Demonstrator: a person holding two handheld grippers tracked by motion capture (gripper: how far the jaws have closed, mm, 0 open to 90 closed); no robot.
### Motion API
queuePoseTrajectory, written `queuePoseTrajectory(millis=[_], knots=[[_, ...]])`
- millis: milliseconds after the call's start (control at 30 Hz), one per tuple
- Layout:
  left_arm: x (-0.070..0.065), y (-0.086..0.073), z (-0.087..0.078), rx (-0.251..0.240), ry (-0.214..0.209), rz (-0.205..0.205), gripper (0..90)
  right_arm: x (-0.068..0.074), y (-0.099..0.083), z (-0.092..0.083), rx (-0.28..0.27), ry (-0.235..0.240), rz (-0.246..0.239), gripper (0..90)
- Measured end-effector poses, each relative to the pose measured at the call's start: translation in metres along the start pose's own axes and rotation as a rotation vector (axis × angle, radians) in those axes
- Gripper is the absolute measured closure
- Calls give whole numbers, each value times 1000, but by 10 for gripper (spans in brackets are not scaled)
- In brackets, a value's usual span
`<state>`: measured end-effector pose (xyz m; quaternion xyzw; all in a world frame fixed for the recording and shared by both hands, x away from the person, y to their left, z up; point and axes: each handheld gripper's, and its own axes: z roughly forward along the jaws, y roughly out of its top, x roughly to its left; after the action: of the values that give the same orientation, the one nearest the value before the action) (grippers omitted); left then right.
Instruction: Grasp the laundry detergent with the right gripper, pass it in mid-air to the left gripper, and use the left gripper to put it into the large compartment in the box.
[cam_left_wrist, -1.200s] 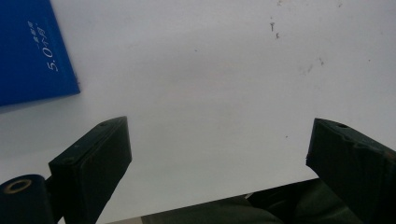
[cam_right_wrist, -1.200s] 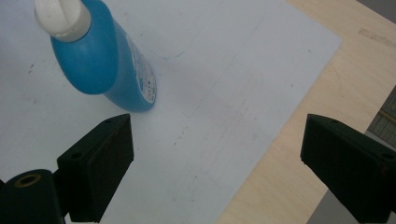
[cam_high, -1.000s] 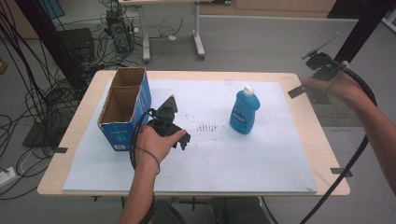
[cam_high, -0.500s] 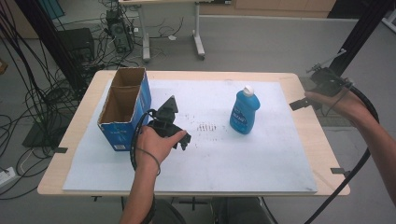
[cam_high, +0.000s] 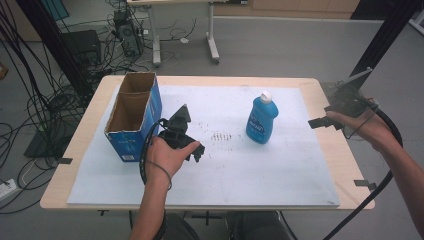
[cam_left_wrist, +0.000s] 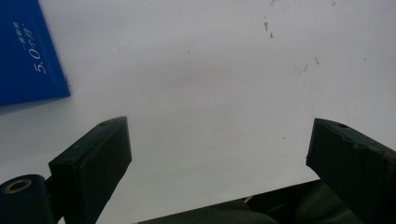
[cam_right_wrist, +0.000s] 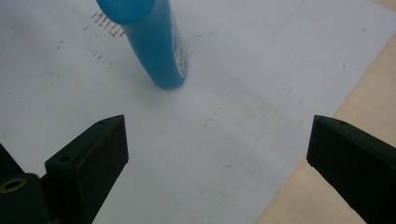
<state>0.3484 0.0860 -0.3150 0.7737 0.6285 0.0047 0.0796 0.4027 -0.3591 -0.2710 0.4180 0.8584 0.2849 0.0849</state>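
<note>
I hold both grippers empty with fingers spread: the left gripper (cam_high: 192, 147) rests beside the box (cam_high: 134, 116) near the bench's left edge, and the right gripper (cam_high: 334, 116) waits off the right edge, lined up on the upright bottle (cam_high: 261, 119) mid-bench.

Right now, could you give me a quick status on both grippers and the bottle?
Left gripper open, empty, beside the box. Right gripper open, empty. Blue bottle upright, untouched. Nothing in the way.

Blue bottle (cam_high: 262, 120) with white cap, blue box (cam_high: 134, 116) with brown inside, white, perhaps speckled sheet (cam_high: 280, 165).
</note>
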Motion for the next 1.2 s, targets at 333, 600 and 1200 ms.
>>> queuePoseTrajectory(millis=[333,600,1200], knots=[[2,-4,0,-10,-2,-1,69,11,-7,12,-28,4,-15,51],[1,-6,1,-12,-7,2,69,17,-11,23,-58,10,-31,49],[3,-9,4,-6,-4,-8,69,35,-12,57,-123,12,-99,46]])
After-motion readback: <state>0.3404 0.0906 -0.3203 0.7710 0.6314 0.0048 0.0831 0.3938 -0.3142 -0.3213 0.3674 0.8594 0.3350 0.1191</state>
